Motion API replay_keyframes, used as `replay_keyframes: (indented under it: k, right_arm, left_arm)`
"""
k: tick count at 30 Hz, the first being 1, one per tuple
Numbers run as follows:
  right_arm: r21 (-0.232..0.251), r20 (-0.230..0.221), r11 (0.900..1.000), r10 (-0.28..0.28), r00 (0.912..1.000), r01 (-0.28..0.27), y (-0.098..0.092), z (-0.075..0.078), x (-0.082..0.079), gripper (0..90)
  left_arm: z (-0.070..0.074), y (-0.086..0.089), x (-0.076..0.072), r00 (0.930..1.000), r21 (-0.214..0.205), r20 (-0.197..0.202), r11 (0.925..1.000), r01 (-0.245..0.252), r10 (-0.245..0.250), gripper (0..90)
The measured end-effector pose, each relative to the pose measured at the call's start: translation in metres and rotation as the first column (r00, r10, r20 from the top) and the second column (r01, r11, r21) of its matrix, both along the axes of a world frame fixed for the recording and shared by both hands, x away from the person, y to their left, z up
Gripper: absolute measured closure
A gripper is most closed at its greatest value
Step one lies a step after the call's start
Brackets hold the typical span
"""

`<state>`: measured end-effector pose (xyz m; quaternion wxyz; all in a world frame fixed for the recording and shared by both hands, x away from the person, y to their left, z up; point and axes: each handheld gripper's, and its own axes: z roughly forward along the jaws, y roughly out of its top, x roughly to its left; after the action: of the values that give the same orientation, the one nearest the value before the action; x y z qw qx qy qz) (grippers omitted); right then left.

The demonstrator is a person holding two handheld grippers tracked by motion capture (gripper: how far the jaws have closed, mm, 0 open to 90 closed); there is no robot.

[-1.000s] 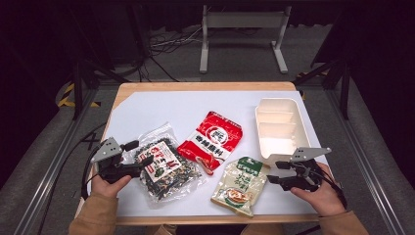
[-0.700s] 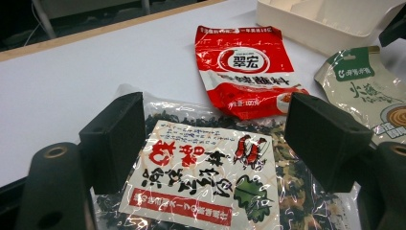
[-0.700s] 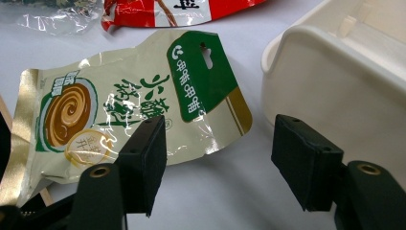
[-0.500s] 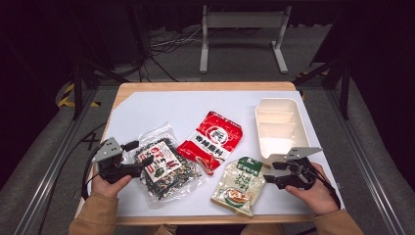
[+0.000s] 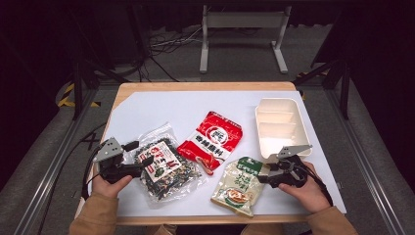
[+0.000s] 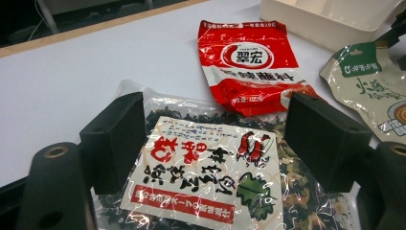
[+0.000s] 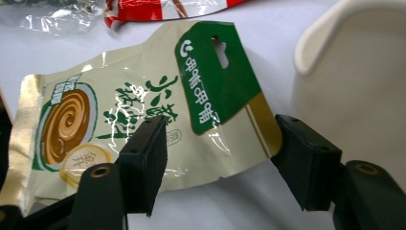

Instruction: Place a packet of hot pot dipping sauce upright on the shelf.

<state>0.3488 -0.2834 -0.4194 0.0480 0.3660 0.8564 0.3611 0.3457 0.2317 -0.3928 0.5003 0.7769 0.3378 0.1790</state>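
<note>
White tabletop, centre frame; tray right. My left tongs gape wide around the seaweed bag, lower left. Right tongs also spread, straddling the green pouch corner, lower centre. Nothing gripped. I'd bite deep into the edge before closing.

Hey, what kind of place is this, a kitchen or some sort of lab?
Most likely a lab or recording workspace, not a kitchen: the table stands in a dark room, loose cables lie on the floor, and a metal stand is behind it.
</note>
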Motion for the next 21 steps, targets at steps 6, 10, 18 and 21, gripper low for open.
replay_keyframes:
  k: [6,10,18,21]
  right_arm:
    - [0.027,-0.038,0.9993,0.028,0.9989,-0.027,0.002,0.001,0.005,39.1]
    - [0.042,-0.069,0.9974,0.061,0.9958,-0.058,0.005,0.001,0.009,42.1]
    - [0.036,-0.09,0.9922,0.122,0.9884,-0.12,0.008,0.013,0.011,56.1]
    - [0.026,-0.106,0.9854,0.17,0.9797,-0.168,0.011,0.017,0.013,55.5]
  left_arm:
    - [0.0,0.0,0.0,1.0,0.002,0.0,1.0,-0.003,0.003,23.1]
    - [0.0,0.0,0.0,1.0,0.003,0.001,1.0,-0.001,0.001,23.1]
    - [0.0,0.0,0.0,1.0,0.001,0.002,1.0,0.0,0.0,23.0]
    - [0.0,0.0,0.0,1.0,-0.002,0.002,1.0,0.002,-0.002,22.9]
